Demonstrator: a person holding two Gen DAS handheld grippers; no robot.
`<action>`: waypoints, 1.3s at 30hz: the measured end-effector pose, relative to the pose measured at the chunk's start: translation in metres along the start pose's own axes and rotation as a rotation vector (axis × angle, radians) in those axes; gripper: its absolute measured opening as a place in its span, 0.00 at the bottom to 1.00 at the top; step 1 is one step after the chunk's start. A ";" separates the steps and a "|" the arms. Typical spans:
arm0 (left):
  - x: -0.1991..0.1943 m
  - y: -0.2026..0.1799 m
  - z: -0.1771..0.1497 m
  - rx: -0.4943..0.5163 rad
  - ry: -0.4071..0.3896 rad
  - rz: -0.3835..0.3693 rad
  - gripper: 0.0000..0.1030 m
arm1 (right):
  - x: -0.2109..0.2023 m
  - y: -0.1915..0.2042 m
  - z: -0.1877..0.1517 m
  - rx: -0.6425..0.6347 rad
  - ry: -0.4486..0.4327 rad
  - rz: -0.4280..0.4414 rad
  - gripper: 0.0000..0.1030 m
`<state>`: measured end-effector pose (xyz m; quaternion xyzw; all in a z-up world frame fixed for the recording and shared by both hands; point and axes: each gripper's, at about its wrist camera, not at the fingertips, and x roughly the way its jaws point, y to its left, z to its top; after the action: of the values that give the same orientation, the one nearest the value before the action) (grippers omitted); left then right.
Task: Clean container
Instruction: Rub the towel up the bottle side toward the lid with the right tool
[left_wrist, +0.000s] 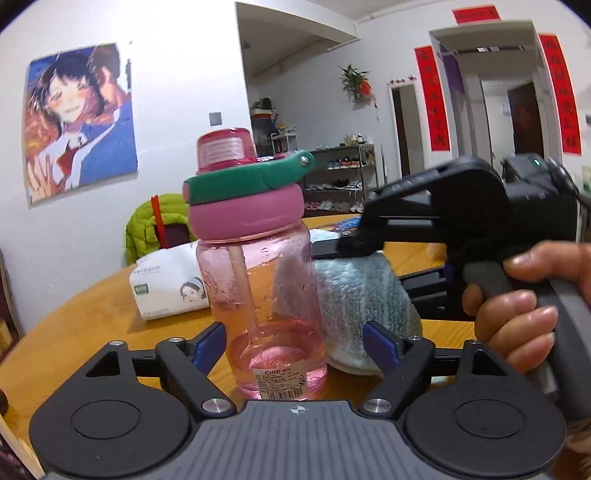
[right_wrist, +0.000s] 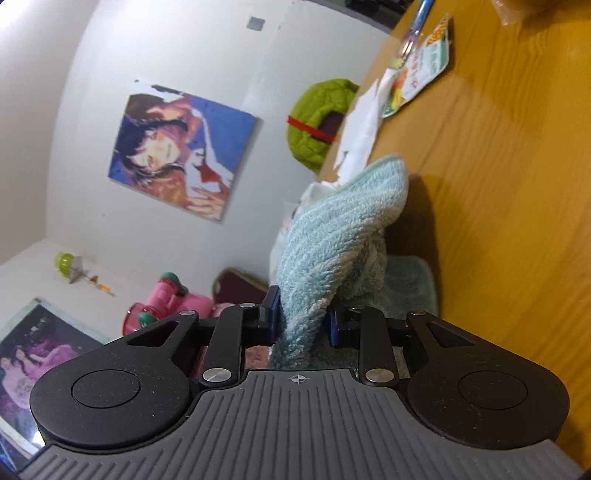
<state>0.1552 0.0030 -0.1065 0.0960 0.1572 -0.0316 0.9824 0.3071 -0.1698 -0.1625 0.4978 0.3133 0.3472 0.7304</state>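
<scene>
A clear pink bottle (left_wrist: 258, 280) with a pink lid and a green carry loop stands upright on the wooden table (left_wrist: 92, 325), with a little water at its bottom. My left gripper (left_wrist: 293, 347) is open around its base; the blue pads (left_wrist: 212, 345) stand just off its sides. My right gripper (left_wrist: 354, 240), held by a person's hand (left_wrist: 524, 314), is just right of the bottle. It is rolled on its side and shut on a light blue fluffy cloth (left_wrist: 365, 295). In the right wrist view the cloth (right_wrist: 340, 214) fills the right gripper (right_wrist: 303, 321) and droops onto the table (right_wrist: 498, 184). The bottle's lid (right_wrist: 166, 299) shows at lower left.
A white tissue pack (left_wrist: 166, 288) lies behind the bottle on the left. A green jacket (left_wrist: 155, 225) hangs on a chair past the table's far edge. Torn paper and a snack packet (right_wrist: 417, 70) lie further along the table. A white wall with posters stands behind.
</scene>
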 end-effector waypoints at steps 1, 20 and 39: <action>0.002 0.003 0.000 -0.007 -0.004 -0.003 0.77 | 0.002 -0.002 0.000 0.014 0.031 0.015 0.28; 0.012 0.022 -0.001 -0.033 -0.020 -0.080 0.74 | -0.037 0.019 -0.005 -0.047 -0.042 0.133 0.22; 0.011 0.017 -0.002 0.000 -0.018 -0.078 0.74 | -0.012 0.003 -0.005 0.105 -0.005 0.173 0.23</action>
<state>0.1669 0.0192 -0.1087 0.0898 0.1522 -0.0706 0.9817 0.2959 -0.1759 -0.1600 0.5616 0.2852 0.3909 0.6712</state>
